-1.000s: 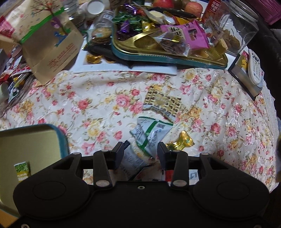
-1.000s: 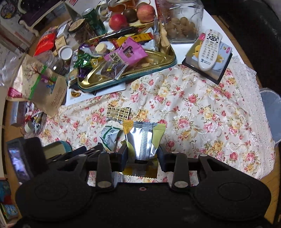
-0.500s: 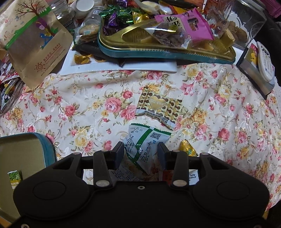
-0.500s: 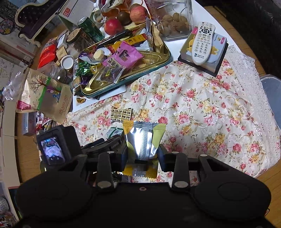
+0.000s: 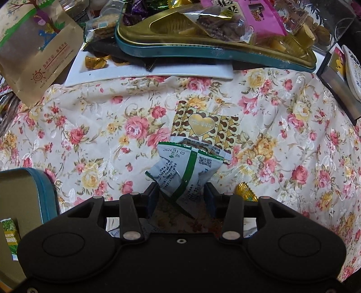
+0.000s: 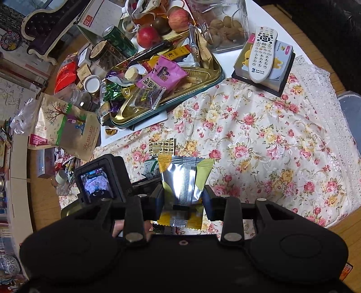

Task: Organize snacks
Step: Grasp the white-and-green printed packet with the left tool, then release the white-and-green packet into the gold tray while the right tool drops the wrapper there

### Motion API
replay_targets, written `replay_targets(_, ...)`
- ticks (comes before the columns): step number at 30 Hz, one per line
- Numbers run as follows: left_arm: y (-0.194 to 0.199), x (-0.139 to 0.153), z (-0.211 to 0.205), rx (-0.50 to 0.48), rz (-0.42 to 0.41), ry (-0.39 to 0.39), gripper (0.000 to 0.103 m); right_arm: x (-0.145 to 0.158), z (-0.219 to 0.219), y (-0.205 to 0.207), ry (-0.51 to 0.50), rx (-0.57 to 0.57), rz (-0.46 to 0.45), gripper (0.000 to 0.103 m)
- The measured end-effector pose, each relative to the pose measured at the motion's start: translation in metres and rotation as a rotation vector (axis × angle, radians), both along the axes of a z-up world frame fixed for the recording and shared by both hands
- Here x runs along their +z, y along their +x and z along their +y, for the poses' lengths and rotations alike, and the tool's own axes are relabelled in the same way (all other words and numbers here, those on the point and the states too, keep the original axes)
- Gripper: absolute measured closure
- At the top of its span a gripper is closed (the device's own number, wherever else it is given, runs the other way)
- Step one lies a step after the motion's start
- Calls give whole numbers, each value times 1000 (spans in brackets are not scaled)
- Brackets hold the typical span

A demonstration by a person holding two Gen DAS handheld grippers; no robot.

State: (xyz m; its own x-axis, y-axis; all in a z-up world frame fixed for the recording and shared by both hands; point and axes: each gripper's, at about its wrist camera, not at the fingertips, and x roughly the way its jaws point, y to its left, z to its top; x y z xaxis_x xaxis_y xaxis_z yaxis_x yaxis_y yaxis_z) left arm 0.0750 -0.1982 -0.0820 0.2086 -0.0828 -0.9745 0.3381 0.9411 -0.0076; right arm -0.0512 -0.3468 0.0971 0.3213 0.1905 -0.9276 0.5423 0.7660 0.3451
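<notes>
My left gripper (image 5: 181, 195) is shut on a white and green snack packet (image 5: 183, 172) and holds it just above the floral cloth (image 5: 90, 135). A gold heart-patterned packet (image 5: 203, 125) lies flat right behind it. My right gripper (image 6: 182, 197) is shut on a silver and yellow packet (image 6: 183, 178), held higher above the cloth. The left gripper's camera block (image 6: 99, 178) shows at the lower left of the right wrist view. A gold tray with a teal rim (image 6: 203, 83) holding several snacks sits at the back.
An open teal tin (image 5: 24, 202) holding a green packet (image 5: 9, 234) is at the left. A gold-wrapped candy (image 5: 244, 191) lies near the left gripper. A brown paper bag (image 5: 33, 49), a remote (image 6: 262, 54) on a box, a walnut jar (image 6: 223, 24) and apples (image 6: 179, 19) crowd the back.
The left gripper moved forward with the white and green packet, toward the heart-patterned packet and the tray. The right gripper rose and drew back with its silver packet.
</notes>
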Motion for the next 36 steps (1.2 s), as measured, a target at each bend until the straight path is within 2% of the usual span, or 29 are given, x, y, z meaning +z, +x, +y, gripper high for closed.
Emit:
replay_targets(6,5,-2,-6,3,-7,-5,50,1,-1,1,3,-12,-1,65)
replay_targets(9,6,0,-7,20,5,-37,56,-1,0,3,4,-13,5,65)
replay_targets(14,12,7,1,58,34,-84,59,-4,-1,4,-3,-25,19,65)
replay_targets(21,17,36,11,62,34,-74,59,-11,-1,8,-19,-34,44,65)
replay_targets(28,5,78,32,45,22,-54,59,-20,5,14,-39,-16,78,65)
replay_targets(36,-7,110,86,51,-20,-22,59,-34,17,22,-86,15,124,65)
